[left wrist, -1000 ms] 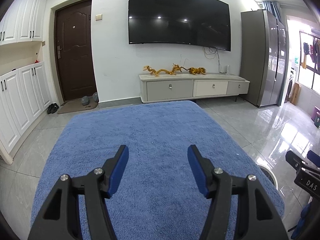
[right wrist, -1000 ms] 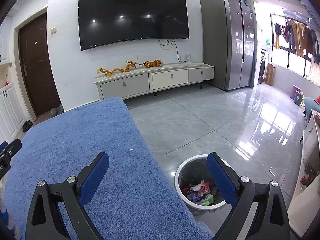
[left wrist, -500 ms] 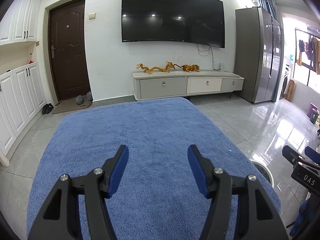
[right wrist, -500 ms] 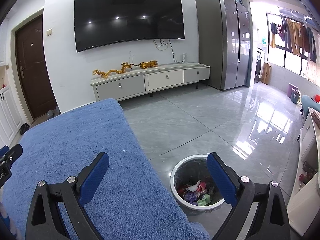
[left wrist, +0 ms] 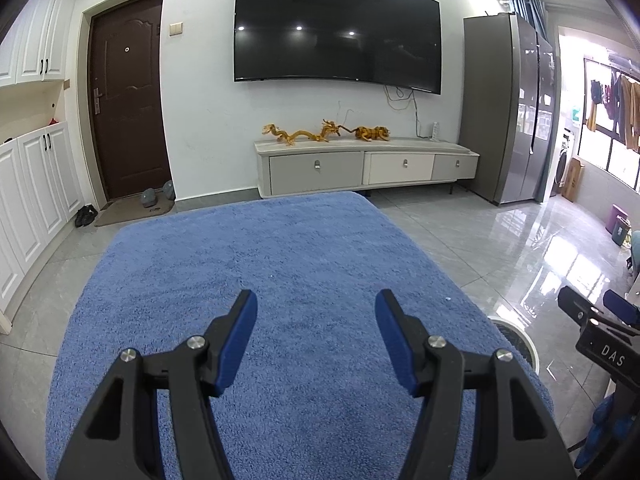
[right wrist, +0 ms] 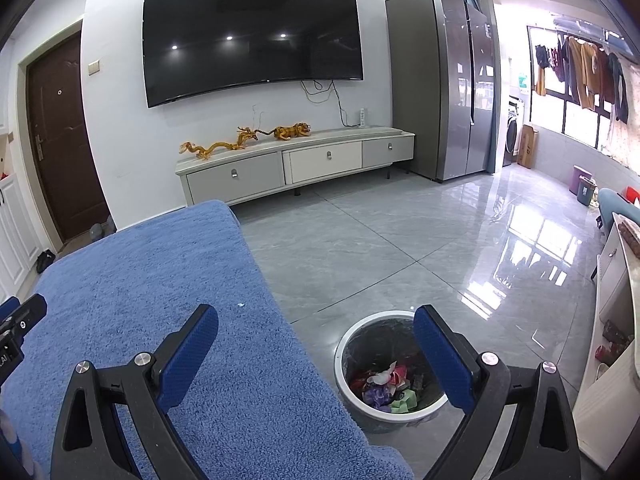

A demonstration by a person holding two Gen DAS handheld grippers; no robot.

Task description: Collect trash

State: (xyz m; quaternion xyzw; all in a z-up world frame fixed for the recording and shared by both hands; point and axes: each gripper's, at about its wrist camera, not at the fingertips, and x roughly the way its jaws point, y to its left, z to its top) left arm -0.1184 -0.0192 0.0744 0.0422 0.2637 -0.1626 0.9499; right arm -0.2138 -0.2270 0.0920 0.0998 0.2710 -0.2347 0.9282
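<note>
A: Left wrist view: left claw [left wrist: 316, 312] hangs over the blue towel-covered surface [left wrist: 280, 264]; jaws partly apart, nothing between the blue pads; the towel under it is bare except one tiny white speck [left wrist: 447, 299] near the right edge.

B: Right wrist view: right claw [right wrist: 316, 330] spread wide, empty; left finger over the towel's right edge, right finger over the white trash bin [right wrist: 343, 380].

A: Where's the trash?

B: Crumpled trash [right wrist: 386, 388] sits in the bin's bottom, red, purple, green and white pieces; bin has a clear liner and stands on the grey tile floor [right wrist: 400, 248], just beside the surface's right edge; same white speck shows on the towel near that edge.

A: From my side only a sliver of the bin rim peeks past the towel's right edge; right claw's black tip shows at far right.

B: Background: wall-mounted TV [right wrist: 252, 36]; low TV cabinet [right wrist: 296, 164] with gold dragon figurines [right wrist: 244, 142] on top; grey fridge [right wrist: 444, 80] to its right; brown door [left wrist: 128, 96] at left.
</note>
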